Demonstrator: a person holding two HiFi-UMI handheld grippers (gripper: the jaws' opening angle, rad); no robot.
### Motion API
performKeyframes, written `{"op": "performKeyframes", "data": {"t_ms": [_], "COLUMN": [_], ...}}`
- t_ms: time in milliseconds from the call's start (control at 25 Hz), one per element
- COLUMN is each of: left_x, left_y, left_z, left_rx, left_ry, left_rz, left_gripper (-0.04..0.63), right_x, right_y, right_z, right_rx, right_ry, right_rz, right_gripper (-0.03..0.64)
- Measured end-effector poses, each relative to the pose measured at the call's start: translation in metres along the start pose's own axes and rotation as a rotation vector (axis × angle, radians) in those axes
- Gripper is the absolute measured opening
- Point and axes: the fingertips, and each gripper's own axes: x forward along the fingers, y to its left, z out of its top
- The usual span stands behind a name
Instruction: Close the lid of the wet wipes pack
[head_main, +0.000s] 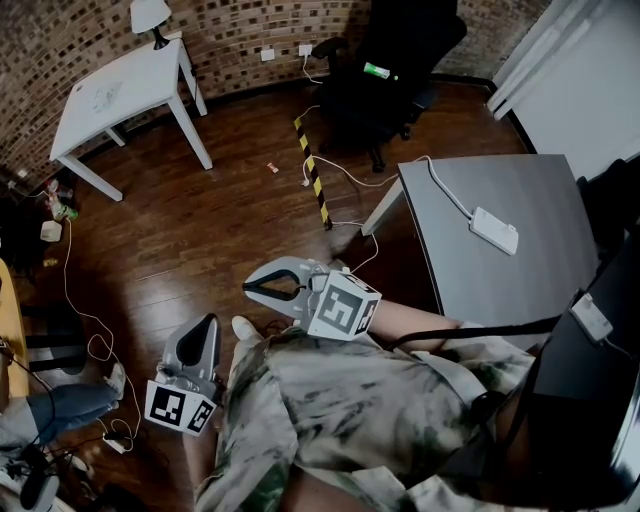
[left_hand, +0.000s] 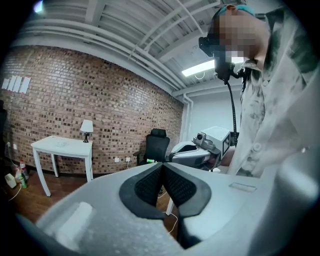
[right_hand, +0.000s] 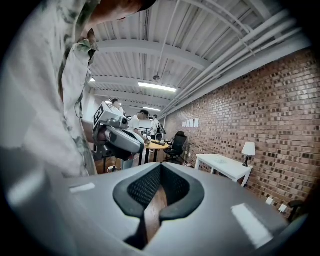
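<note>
Over the wooden floor (head_main: 230, 200), held against the person's shirt (head_main: 350, 400), the left claw (head_main: 207, 322) and the right claw (head_main: 250, 287) are both closed on nothing, with no wet wipes pack in sight, even on the grey tabletop (head_main: 500, 290); I'd expect a soft, light pack, best pressed at its stiff lid.

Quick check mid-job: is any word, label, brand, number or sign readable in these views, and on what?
No words or numbers can be read in any view.
Left cube, right cube: square code patterns, no letters.
Sheets on the brick wall: too small to read.
Green item on the chair: too small to read.
Floor tape: yellow-black stripes, no text.
</note>
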Motion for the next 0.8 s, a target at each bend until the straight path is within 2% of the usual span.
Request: {"op": "performKeyframes", "data": {"t_ms": [480,800], "left_x": [0.005,0.003], "left_y": [0.018,0.051], "left_z": [-0.004,-0.003], "left_rx": [-0.024,-0.035], "left_ry": [0.009,0.007], "left_rz": [-0.004,-0.007], "left_gripper": [0.000,0.000], "right_x": [0.015,0.042], "right_y": [-0.008,-0.022], "right_z": [-0.002,-0.013], "right_rx": [0.014,0.029], "right_ry": [0.014,0.044], "right_rz": [0.013,0.002], "right_gripper": [0.003,0.003]}}
